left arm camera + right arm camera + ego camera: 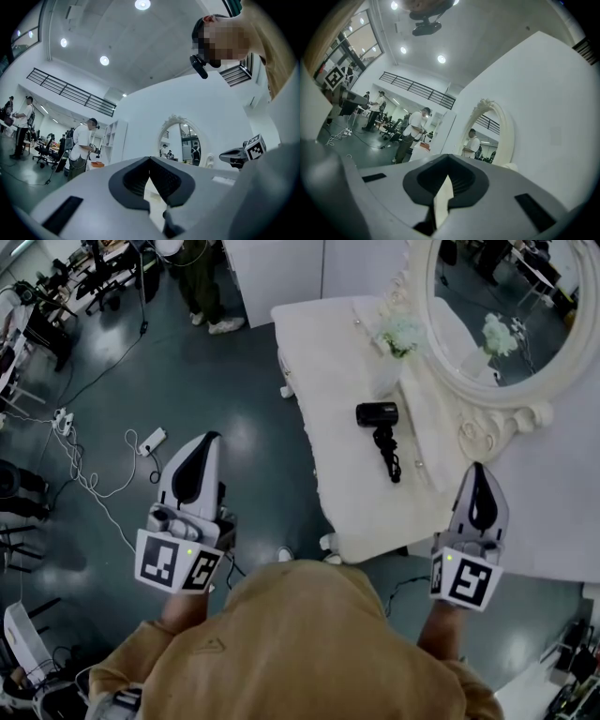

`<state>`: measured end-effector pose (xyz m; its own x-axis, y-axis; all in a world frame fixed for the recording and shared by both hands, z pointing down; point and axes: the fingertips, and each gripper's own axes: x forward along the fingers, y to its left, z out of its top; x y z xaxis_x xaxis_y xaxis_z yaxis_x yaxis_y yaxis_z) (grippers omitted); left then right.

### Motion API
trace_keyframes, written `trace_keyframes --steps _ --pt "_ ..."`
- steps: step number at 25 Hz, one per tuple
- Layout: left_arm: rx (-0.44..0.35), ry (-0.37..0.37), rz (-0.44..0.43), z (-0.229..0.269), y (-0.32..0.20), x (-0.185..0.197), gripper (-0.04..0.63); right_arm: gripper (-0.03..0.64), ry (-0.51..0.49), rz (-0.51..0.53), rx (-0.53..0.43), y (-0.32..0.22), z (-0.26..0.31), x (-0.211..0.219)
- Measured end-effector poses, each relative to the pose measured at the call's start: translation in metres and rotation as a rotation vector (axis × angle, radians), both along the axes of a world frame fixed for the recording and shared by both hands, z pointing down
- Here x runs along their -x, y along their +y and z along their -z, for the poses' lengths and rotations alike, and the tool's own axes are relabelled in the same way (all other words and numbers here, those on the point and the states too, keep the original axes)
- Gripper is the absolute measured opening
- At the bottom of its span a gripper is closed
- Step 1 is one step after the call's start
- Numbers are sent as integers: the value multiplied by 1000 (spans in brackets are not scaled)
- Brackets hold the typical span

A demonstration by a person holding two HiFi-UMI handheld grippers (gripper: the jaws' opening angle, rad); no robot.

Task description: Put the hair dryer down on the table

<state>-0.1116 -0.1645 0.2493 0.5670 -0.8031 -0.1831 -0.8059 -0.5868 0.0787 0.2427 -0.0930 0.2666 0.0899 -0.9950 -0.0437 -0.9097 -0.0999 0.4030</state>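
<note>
Both tongs are pinched shut, empty: left gripper (pixel 212 437), right gripper (pixel 478 468). The black hair dryer (pixel 377 414) lies on the white table (pixel 323 371), its cord (pixel 388 456) trailing towards the person. It is likely a light, rigid, smooth shell, best gripped across the body.

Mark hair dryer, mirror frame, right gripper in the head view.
hair dryer (pixel 376 414): head view, on its black body.
mirror frame (pixel 506 397): head view, lower rim.
right gripper (pixel 478 470): head view, at its closed fingertips.

An ornate white mirror (pixel 511 401) stands far right, white flowers (pixel 403 334) just left of it. A power strip (pixel 152 441) and cables (pixel 89 479) lie left on the dark floor (pixel 216 390).
</note>
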Motion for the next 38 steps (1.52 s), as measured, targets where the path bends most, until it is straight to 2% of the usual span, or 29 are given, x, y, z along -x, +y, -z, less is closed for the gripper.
trace_keyframes --steps 22,38 --pt "2 3 -32 2 13 -4 3 2 -2 3 4 12 0 8" --pt "4 -2 -24 3 27 -6 3 2 -8 33 22 18 -5 11"
